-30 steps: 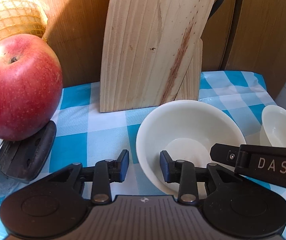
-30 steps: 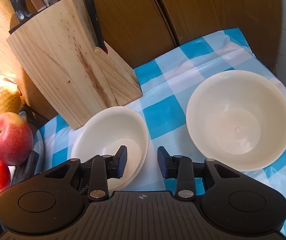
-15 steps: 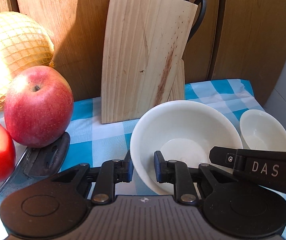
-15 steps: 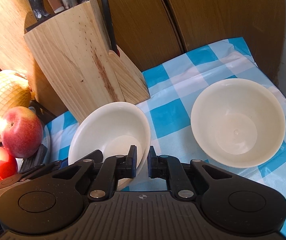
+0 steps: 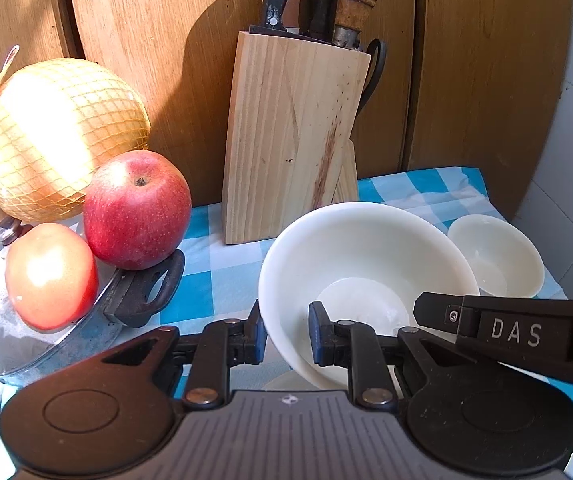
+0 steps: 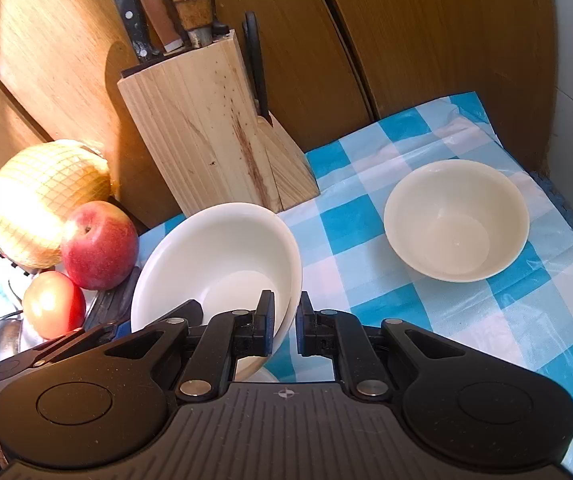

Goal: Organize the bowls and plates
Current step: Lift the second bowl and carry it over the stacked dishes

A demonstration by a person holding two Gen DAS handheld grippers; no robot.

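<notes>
A large white bowl (image 5: 366, 256) is lifted and tilted above the blue-checked tablecloth (image 6: 366, 224). My left gripper (image 5: 286, 338) is shut on its left rim. My right gripper (image 6: 285, 326) is shut on its right rim; the bowl also shows in the right wrist view (image 6: 222, 256). A smaller cream bowl (image 6: 456, 226) sits on the cloth to the right; it also shows in the left wrist view (image 5: 496, 254). A pale rounded edge shows under the lifted bowl (image 6: 264, 376); I cannot tell what it is.
A wooden knife block (image 5: 294, 136) with knives stands against the wooden wall behind the bowls. To the left are a netted melon (image 5: 58, 136), a red apple (image 5: 136, 210), another red fruit (image 5: 50, 276), and a pot lid with a black handle (image 5: 146, 292).
Both grippers have closed on the large bowl's rim and raised it, tilting it off the cloth. The view has pulled back and up, so the knife handles show.
</notes>
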